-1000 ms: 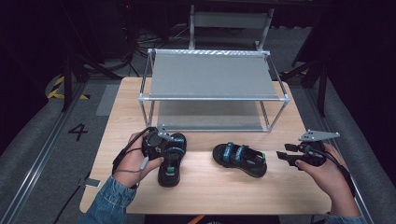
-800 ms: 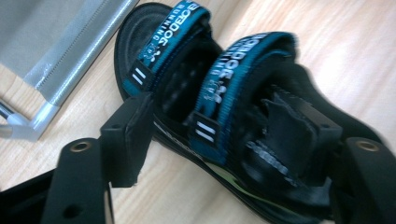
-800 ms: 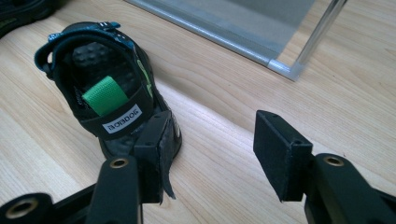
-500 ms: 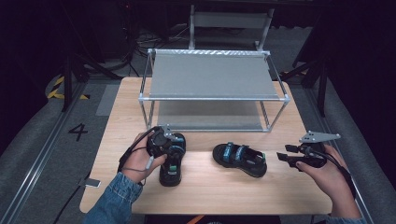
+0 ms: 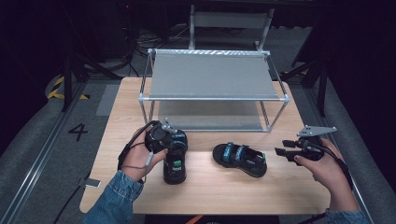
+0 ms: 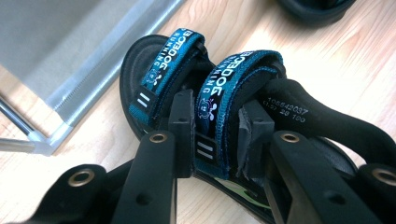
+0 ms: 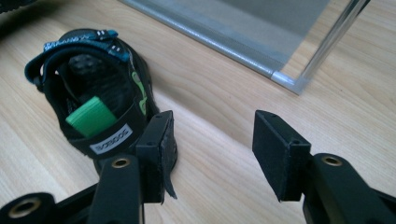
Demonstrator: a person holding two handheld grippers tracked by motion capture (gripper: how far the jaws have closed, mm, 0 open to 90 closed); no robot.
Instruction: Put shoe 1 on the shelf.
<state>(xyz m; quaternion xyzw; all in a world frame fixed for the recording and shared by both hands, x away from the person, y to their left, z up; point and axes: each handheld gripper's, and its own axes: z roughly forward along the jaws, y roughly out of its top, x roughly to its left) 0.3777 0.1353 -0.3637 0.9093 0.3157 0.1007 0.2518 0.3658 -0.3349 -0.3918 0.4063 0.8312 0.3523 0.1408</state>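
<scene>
Two black sandals with blue straps lie on the wooden table (image 5: 224,191). The left sandal (image 5: 175,163) points toward the rack. My left gripper (image 5: 173,142) has just been closing and is now shut on that sandal's rear blue strap (image 6: 215,100), with a pad pressed on each side. The right sandal (image 5: 239,158) lies crosswise at the table's middle front. My right gripper (image 5: 282,149) hovers a little to its right, open, and nothing is between its pads (image 7: 280,149). In the right gripper view, that sandal's heel (image 7: 93,112) is just beyond the left pad.
A two-level metal rack (image 5: 212,74) with grey shelves stands at the back of the table. Its lower shelf edge (image 7: 233,51) is close behind both sandals. A chair (image 5: 229,21) stands beyond the rack. Bare wood lies in front of the sandals.
The left gripper's jaws have closed on the left sandal's strap, and the hand has risen slightly. The right hand and right sandal have stayed put.
</scene>
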